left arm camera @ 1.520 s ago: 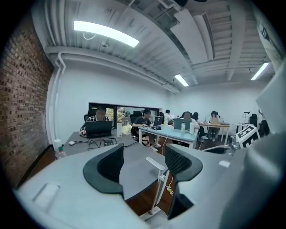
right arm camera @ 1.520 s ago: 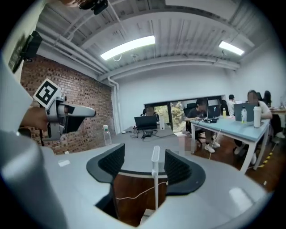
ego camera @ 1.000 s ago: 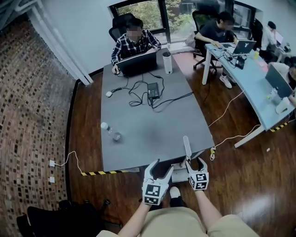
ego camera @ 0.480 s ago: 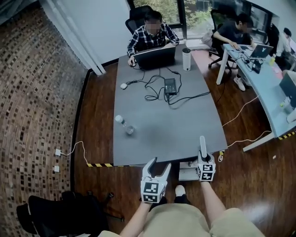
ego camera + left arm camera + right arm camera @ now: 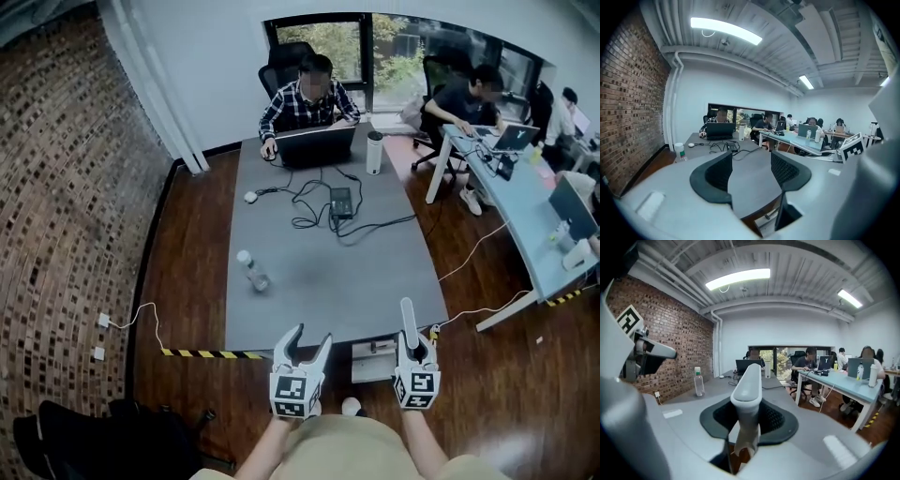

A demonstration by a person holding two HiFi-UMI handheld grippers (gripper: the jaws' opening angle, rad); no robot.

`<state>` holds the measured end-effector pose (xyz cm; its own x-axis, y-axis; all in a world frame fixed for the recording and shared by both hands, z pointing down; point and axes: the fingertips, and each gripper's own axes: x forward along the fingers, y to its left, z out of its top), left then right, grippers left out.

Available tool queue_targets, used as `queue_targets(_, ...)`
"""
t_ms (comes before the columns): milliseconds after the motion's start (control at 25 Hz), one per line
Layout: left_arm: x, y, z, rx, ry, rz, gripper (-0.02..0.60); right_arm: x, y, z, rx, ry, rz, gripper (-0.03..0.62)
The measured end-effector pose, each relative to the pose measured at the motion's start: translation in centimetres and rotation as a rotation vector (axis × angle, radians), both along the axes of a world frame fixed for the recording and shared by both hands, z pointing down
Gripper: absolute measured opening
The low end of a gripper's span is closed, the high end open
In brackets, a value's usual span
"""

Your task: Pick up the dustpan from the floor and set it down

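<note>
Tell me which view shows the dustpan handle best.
The right gripper view: the dustpan handle fills the middle, close up, clamped between the right gripper's jaws. The head view shows it only small, sticking up from that gripper. The left gripper view does not show it.

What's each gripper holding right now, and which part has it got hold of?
The right gripper is shut on the dustpan handle, low on its shaft, below the rounded top end. The left gripper is open and holds nothing.
</note>
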<state>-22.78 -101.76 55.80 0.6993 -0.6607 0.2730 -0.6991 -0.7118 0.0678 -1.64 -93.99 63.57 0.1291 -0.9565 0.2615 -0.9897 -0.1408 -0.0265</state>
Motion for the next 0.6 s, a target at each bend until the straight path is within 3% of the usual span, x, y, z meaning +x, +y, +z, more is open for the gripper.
queue_targets(280, -1.9, -0.9, -5.7, 0.062, 0.128, -0.034, 0.255, -2.6, -0.2, -9.9, 0.141, 0.042, -0.016, 0.097)
queue_targets(440, -4.0, -2.0, -8.9, 0.094, 0.121, -0.088, 0.253, -3.9, -0.8, -14.0, 0.153, 0.029, -0.009, 0.094)
queue_targets(600, -6.5, -2.7, -12.4, 0.146, 0.115, -0.155, 0.250, -6.0, -1.3, -19.1, 0.226, 0.046, -0.027, 0.094)
